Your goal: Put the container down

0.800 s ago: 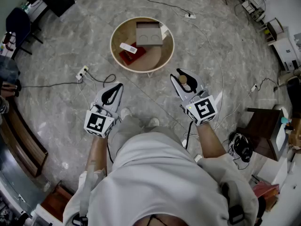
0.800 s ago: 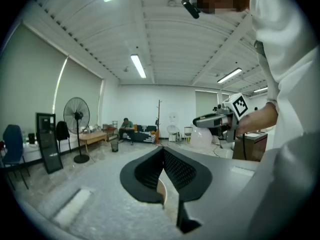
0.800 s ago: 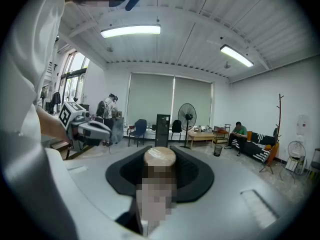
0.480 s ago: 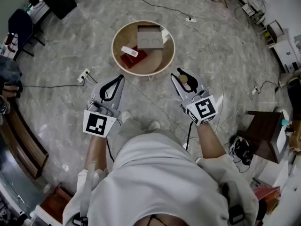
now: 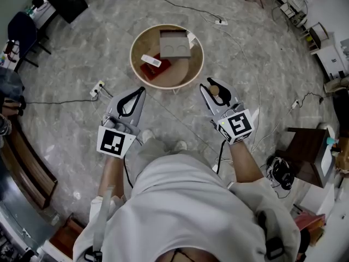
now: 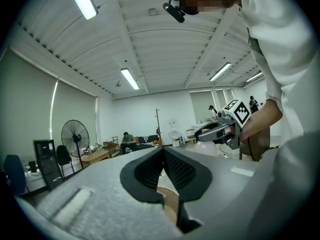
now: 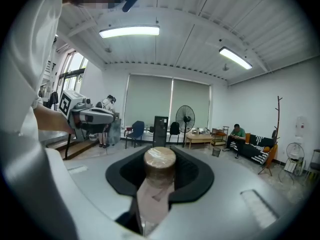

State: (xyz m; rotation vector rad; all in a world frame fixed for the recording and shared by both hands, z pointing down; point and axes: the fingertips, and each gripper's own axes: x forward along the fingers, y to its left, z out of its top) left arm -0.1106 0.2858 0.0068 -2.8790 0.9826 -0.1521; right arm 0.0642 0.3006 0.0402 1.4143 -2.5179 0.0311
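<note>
Grey floor [image 5: 82, 59] below tan-lidded pale container [image 7: 158, 184]

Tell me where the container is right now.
The container is right of centre in the head view, clamped in the right gripper, over the floor just off the round table's near-right rim.

We record a loose white short-sleeved top [image 5: 180, 201], pale trousers [image 5: 148, 149] and light shoes [image 5: 145, 133]. The left gripper [image 5: 140, 90] and right gripper [image 5: 208, 84] have light grey shells with black textured pads [image 6: 182, 170]. Each carries a white cube [image 5: 113, 143] printed with black square markers. A dark cable [image 5: 218, 156] runs from the right unit.
</note>
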